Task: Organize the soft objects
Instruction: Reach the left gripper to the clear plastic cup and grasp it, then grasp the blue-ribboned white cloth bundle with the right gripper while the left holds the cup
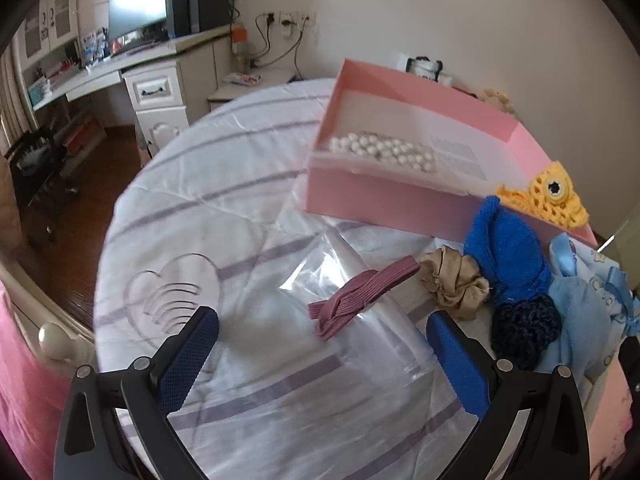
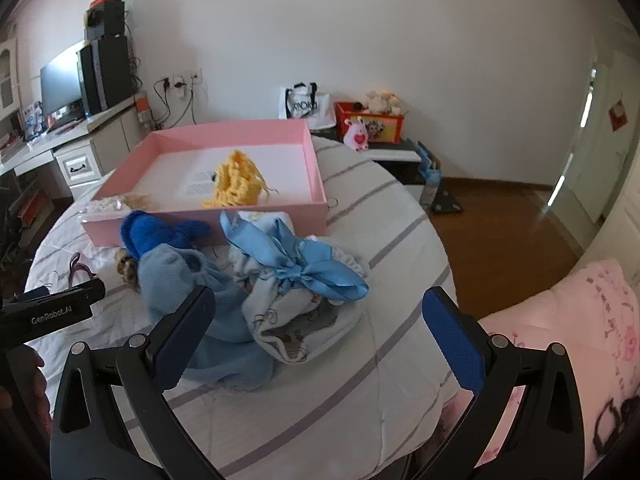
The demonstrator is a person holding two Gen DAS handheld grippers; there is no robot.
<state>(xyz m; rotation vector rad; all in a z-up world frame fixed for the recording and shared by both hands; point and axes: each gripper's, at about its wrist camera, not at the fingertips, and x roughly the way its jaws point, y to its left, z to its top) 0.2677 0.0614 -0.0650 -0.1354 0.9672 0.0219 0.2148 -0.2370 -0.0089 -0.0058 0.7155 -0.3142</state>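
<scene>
Bed [image 1: 248, 184] with a white, purple-striped quilt is seen in both wrist views, and the soft objects are scattered on it beside a pink box [image 1: 384, 200]. Left gripper [image 1: 320, 344] is held low over a clear plastic bag [image 1: 344, 264], jaws spread wide and empty; a mauve knotted headband [image 1: 356, 292] is laid on the bag between them. A beige scrunchie [image 1: 456, 284], a blue knit piece [image 1: 508, 248] and a dark navy knit item [image 1: 524, 328] are bunched just right of it. A pearl item [image 1: 384, 150] is placed inside the box, and a yellow crochet piece [image 2: 236, 178] is draped there too. Right gripper [image 2: 320, 320] is also released, jaws apart, over a light blue cloth [image 2: 180, 276] and a printed pouch tied with a blue satin ribbon [image 2: 316, 268]. A pink pillow [image 2: 580, 328] is seen at right.
</scene>
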